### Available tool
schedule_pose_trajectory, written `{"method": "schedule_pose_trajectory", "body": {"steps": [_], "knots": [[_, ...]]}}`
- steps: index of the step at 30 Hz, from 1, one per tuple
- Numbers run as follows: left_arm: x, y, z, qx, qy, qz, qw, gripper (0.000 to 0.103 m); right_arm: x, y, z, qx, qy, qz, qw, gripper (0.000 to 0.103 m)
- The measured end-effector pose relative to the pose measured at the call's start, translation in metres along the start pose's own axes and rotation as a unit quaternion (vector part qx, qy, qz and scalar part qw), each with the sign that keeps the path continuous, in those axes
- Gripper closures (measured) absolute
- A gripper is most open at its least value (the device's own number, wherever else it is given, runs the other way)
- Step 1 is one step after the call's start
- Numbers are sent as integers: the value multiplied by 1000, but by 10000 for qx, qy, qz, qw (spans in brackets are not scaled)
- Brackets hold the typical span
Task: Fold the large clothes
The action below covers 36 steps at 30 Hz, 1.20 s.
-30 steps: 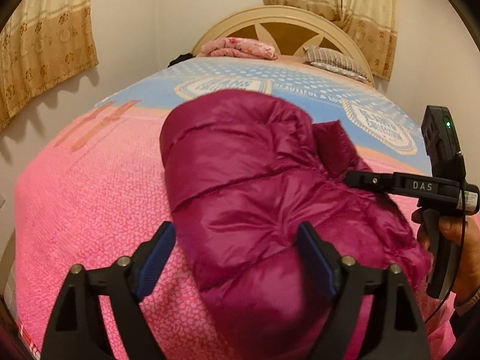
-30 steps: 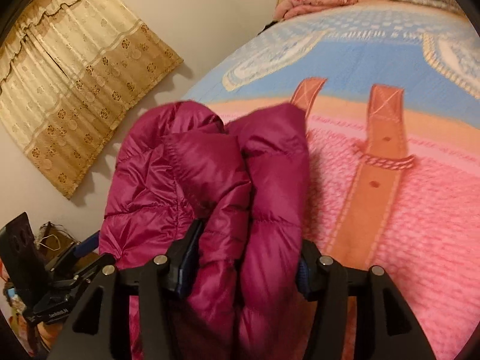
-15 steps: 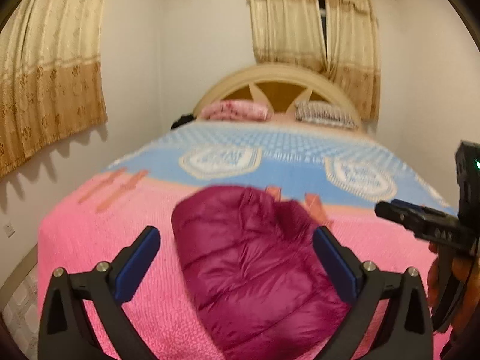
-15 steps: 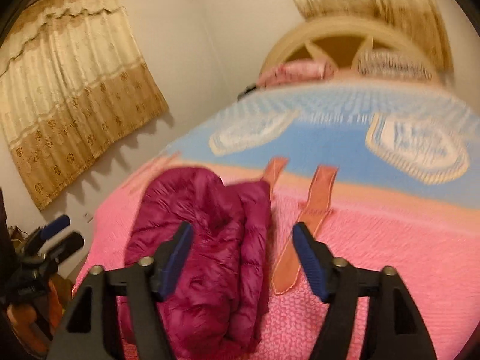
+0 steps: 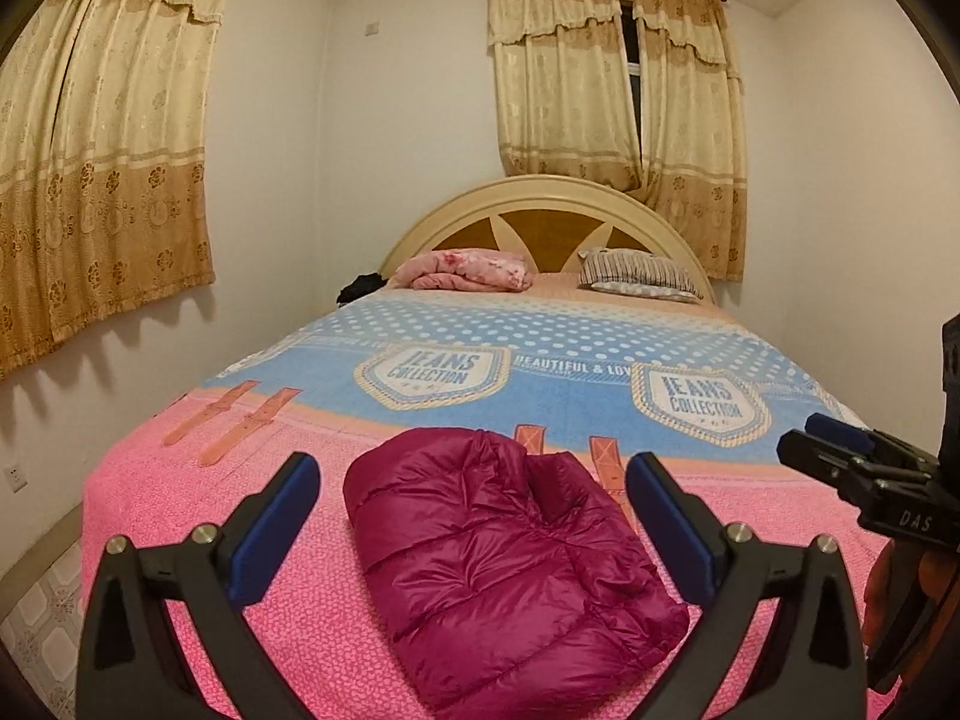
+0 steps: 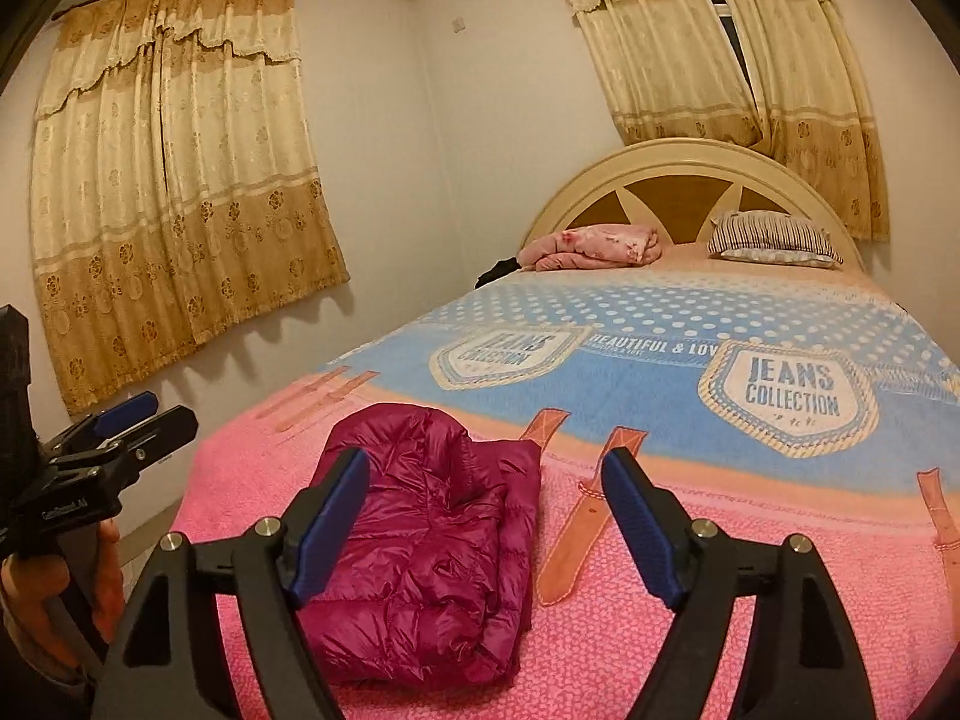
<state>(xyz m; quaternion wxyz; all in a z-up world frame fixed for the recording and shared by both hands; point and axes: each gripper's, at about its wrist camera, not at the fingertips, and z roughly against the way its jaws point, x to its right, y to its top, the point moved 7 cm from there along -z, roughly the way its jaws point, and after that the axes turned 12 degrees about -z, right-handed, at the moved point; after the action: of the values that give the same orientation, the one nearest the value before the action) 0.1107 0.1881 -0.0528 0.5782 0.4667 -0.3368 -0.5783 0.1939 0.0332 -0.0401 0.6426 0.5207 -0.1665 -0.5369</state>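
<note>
A magenta puffer jacket [image 5: 498,558] lies folded into a compact bundle on the pink foot end of the bed [image 5: 180,516]; it also shows in the right wrist view [image 6: 432,546]. My left gripper [image 5: 474,516] is open and empty, held back from and above the jacket. My right gripper [image 6: 486,516] is open and empty too, above the bed just right of the jacket. Each gripper shows at the edge of the other's view: the right gripper [image 5: 864,468] and the left gripper [image 6: 120,426].
The bed has a blue and pink "Jeans Collection" blanket [image 5: 540,372], a folded pink blanket [image 5: 468,270] and a striped pillow [image 5: 636,273] at the headboard [image 5: 540,204]. Curtains [image 5: 90,150] hang on the left wall. Tiled floor [image 5: 36,630] lies left of the bed.
The right gripper has let go of the jacket and opened. Both grippers have drawn back and risen, so the folded jacket now lies alone on the bed.
</note>
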Motion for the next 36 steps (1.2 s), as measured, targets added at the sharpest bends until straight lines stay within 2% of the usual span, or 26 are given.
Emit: {"method": "schedule_pose_trajectory", "body": {"steps": [24, 36], "knots": [[15, -1, 4, -24, -29, -55, 10000, 0, -7, -12, 16, 65, -14, 101, 9999, 21], [10, 3, 5, -36, 15, 69, 10000, 0, -11, -7, 31, 383, 0, 197, 9991, 21]]}}
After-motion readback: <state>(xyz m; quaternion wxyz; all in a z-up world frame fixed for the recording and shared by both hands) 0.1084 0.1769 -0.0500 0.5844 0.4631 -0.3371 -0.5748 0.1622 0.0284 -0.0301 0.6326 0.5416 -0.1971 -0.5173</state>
